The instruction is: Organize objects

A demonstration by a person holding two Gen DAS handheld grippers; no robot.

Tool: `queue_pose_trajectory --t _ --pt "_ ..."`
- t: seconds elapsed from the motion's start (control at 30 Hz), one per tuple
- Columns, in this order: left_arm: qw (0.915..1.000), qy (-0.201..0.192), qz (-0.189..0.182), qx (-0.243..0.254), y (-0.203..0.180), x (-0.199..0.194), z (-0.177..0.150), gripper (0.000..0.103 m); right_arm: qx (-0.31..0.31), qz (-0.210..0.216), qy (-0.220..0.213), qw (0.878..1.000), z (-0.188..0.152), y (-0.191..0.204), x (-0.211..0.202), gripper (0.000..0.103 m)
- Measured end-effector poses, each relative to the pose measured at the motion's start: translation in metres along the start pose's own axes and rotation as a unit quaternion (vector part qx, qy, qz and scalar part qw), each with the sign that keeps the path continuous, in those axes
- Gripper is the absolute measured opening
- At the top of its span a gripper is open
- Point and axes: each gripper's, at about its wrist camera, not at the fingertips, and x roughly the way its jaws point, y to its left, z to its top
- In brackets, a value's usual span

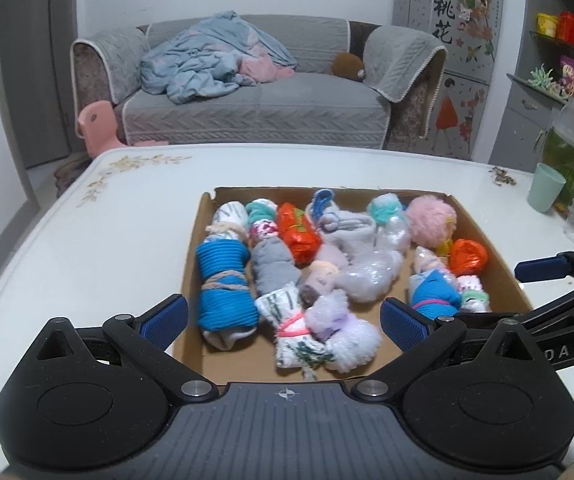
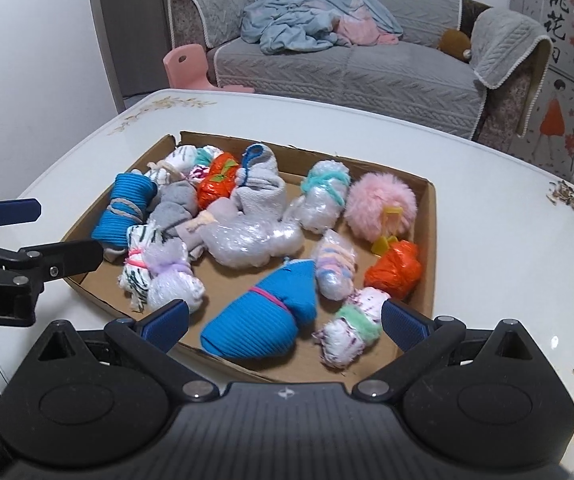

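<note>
Left gripper [image 1: 285, 318]: fingers spread, empty.
Right gripper [image 2: 285, 322]: fingers spread, empty.
Advice: centre on blue roll [image 2: 261, 320] in box [image 2: 427, 208] before pinching.

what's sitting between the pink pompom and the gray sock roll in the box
A clear plastic bundle tied with teal yarn lies between pink pompom and gray sock roll, seen from the right wrist.

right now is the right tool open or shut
Open: in the right wrist view the right tool has its blue pads spread wide, holding nothing, above the cardboard box.
</note>
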Motion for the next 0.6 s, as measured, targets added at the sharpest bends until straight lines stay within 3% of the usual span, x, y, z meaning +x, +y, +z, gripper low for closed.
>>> queue_pose_trajectory --t 0.17,0.6 --pt "0.9991 0.003 0.036 0.024 -0.004 0.001 -0.001 0.103 -0.001 0.006 0.002 1.000 0.000 0.005 0.002 0.102" --pt "0.9985 -0.029 0.036 0.031 -0.003 -0.014 0.010 0.103 -0.002 0.012 0.002 1.000 0.002 0.011 0.003 0.102"
